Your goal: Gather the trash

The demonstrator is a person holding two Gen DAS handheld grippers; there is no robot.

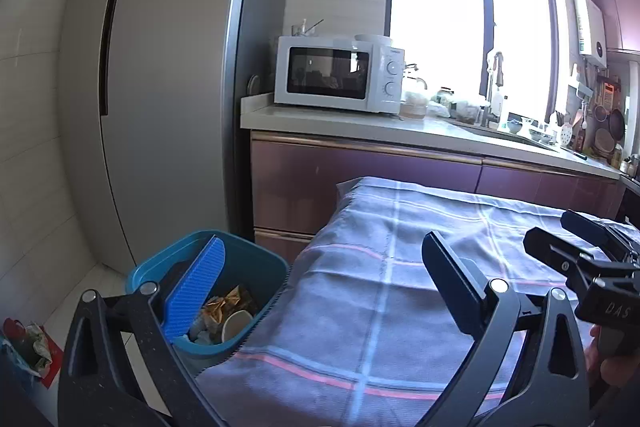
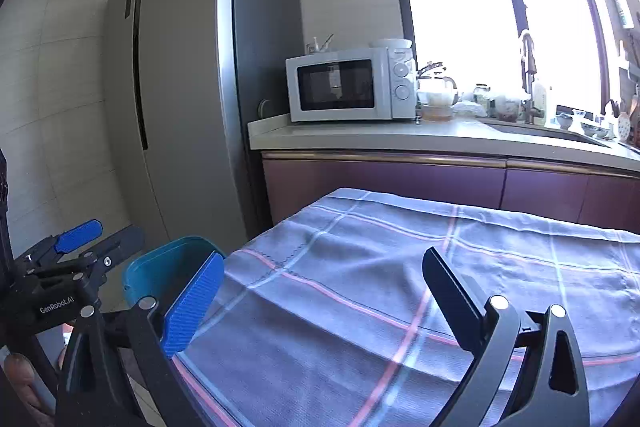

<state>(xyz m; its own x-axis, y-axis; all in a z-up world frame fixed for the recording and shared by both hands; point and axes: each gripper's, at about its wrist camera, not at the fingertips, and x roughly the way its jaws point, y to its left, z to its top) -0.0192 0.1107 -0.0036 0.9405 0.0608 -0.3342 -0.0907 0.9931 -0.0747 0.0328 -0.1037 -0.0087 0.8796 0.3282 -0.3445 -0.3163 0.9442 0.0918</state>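
Looking into the blue bin [image 1: 256, 267] at seven o'clock below the tabletop [image 1: 400, 267], you see light crumpled wrappers [image 1: 224, 307] and a paper cup [image 1: 236, 325]; pinch gently. Left tool [image 1: 326, 291] and right tool [image 2: 320, 303] both gape, empty.

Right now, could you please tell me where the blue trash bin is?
The blue trash bin stands on the floor at the lower left of both views, against the cloth-covered table, in front of the refrigerator.

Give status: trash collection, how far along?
Looks nearly done. Trash, including a gold wrapper and a paper cup, sits in the blue bin. Left claw and right claw are open, empty. The checked tablecloth shows no trash left.
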